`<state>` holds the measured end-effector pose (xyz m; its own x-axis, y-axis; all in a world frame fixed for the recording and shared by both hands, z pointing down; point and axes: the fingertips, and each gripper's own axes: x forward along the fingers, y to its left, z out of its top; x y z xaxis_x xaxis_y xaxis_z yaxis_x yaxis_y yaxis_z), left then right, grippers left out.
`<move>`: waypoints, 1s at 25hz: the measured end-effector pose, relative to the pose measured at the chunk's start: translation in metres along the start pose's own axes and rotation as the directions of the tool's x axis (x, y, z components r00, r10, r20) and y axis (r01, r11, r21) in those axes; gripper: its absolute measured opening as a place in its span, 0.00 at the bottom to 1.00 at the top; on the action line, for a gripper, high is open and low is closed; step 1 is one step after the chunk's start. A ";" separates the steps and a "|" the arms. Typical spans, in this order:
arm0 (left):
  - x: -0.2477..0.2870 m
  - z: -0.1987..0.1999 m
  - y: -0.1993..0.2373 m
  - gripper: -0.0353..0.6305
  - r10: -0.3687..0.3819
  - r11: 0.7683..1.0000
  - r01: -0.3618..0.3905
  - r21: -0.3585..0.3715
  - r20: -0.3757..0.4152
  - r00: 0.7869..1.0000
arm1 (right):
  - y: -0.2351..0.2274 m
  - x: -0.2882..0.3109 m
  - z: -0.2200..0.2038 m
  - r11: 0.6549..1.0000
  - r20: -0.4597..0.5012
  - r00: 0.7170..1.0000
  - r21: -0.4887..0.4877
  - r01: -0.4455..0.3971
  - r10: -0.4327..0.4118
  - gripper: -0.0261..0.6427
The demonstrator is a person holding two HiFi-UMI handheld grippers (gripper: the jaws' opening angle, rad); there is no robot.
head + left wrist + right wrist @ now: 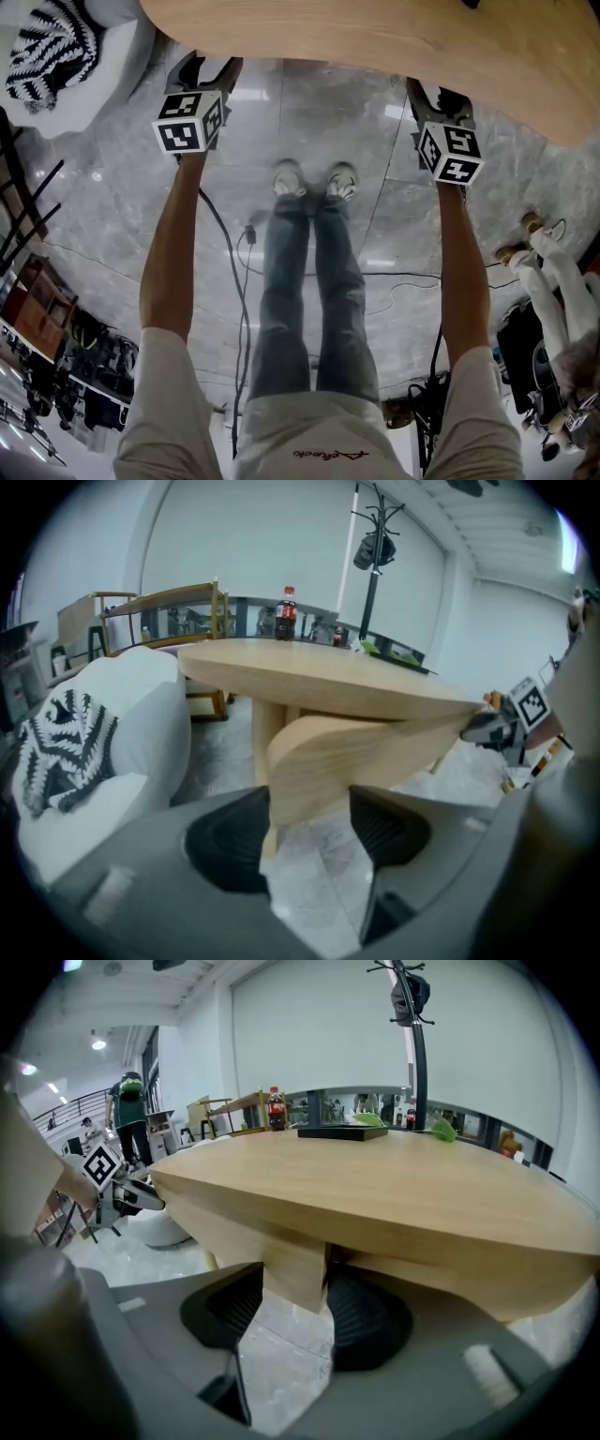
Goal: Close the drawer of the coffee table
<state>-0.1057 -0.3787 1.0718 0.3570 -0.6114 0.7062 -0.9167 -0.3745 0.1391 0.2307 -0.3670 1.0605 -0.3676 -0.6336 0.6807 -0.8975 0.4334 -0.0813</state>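
Observation:
The pale wooden coffee table [375, 37] fills the top of the head view, and both grippers reach under its near edge. My left gripper [211, 64] has its jaws round the curved wooden drawer front [319, 752], and the wood fills the gap between the pads at the left gripper [309, 808]. My right gripper [436, 94] holds the other end of the drawer front [295, 1260], a pad pressed on each side at the right gripper [295, 1288]. The tabletop hides the drawer in the head view.
A white seat with a zebra-pattern cushion [47, 47] stands left of the table. A cola bottle [287, 613] and a black tray [342, 1132] sit on the tabletop. Cables [244, 234] lie on the marble floor by my feet [314, 178]. A person in green [128, 1119] stands far off.

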 end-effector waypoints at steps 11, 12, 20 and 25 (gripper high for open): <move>-0.004 0.000 0.001 0.45 0.037 0.998 -0.037 -0.052 0.013 0.999 | -0.002 -0.002 -0.001 0.999 0.000 0.999 0.026 0.034 -0.034 0.38; -0.006 -0.002 0.000 0.45 0.045 0.996 -0.044 -0.079 0.016 0.999 | -0.002 -0.003 -0.004 0.999 -0.010 0.999 0.034 0.035 -0.035 0.40; -0.027 -0.040 -0.024 0.33 0.001 0.997 -0.003 -0.077 -0.034 0.999 | 0.013 -0.023 -0.027 0.998 -0.044 0.999 0.044 0.034 -0.032 0.26; -0.044 -0.051 -0.048 0.06 -0.033 0.999 0.032 -0.022 -0.034 0.999 | 0.029 -0.037 -0.037 0.998 -0.040 0.999 0.046 0.037 -0.035 0.05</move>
<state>-0.0869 -0.2977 1.0694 0.3803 -0.5747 0.7247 -0.9086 -0.3786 0.1766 0.2272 -0.3069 1.0598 -0.3259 -0.6222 0.7118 -0.9208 0.3796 -0.0898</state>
